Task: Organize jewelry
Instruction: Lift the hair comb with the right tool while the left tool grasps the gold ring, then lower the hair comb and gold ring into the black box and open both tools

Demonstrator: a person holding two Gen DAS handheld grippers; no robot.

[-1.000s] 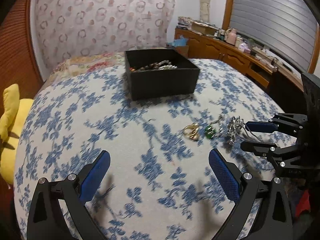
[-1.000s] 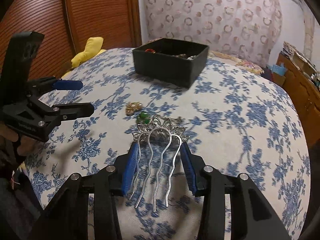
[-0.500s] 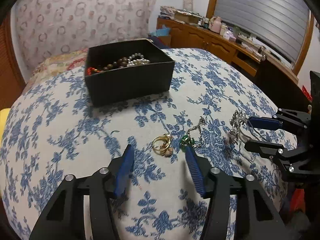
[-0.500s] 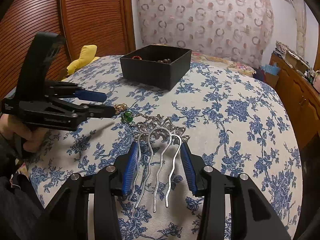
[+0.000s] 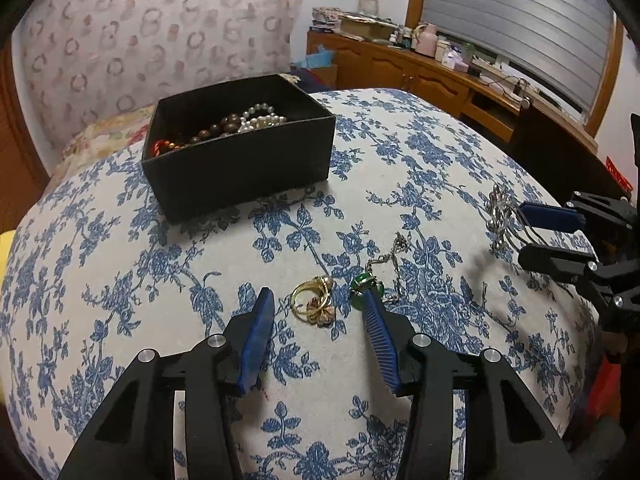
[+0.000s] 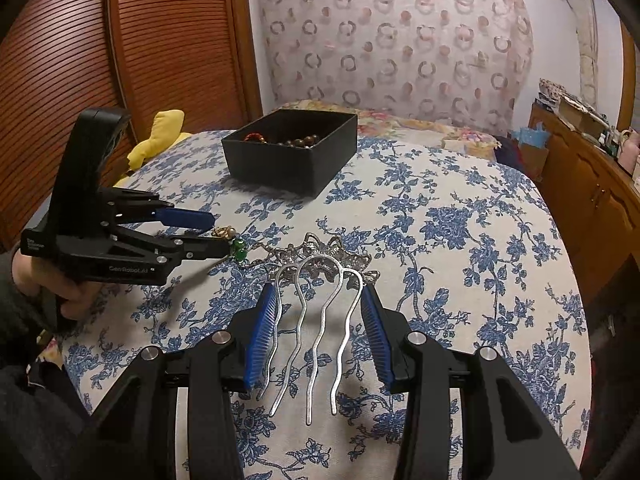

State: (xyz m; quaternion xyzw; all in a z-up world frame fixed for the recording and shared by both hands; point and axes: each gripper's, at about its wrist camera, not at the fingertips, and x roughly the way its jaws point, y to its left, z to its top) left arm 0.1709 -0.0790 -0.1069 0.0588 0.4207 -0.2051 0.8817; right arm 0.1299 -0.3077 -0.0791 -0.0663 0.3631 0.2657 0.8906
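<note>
blue floral bedspread (image 5: 400, 168); patterned pink-ring curtain (image 6: 392, 36) behind; slatted wooden doors (image 6: 120, 48) at left; yellow soft toy (image 6: 160, 136) at the bed's edge; wooden sideboard (image 5: 420, 76) with cluttered top; grey roller blind (image 5: 520, 12) above it.

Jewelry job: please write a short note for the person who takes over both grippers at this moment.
Right gripper: shut on the silver hair comb, held above the cloth.
Left gripper: open, fingers have just been closing around the gold rings; no grip yet.
Green bead with its chain lies beside the rings on the cloth.
Done: bead strands and pearls are in the black box.
Left: put comb, rings and green bead piece in the box.
</note>
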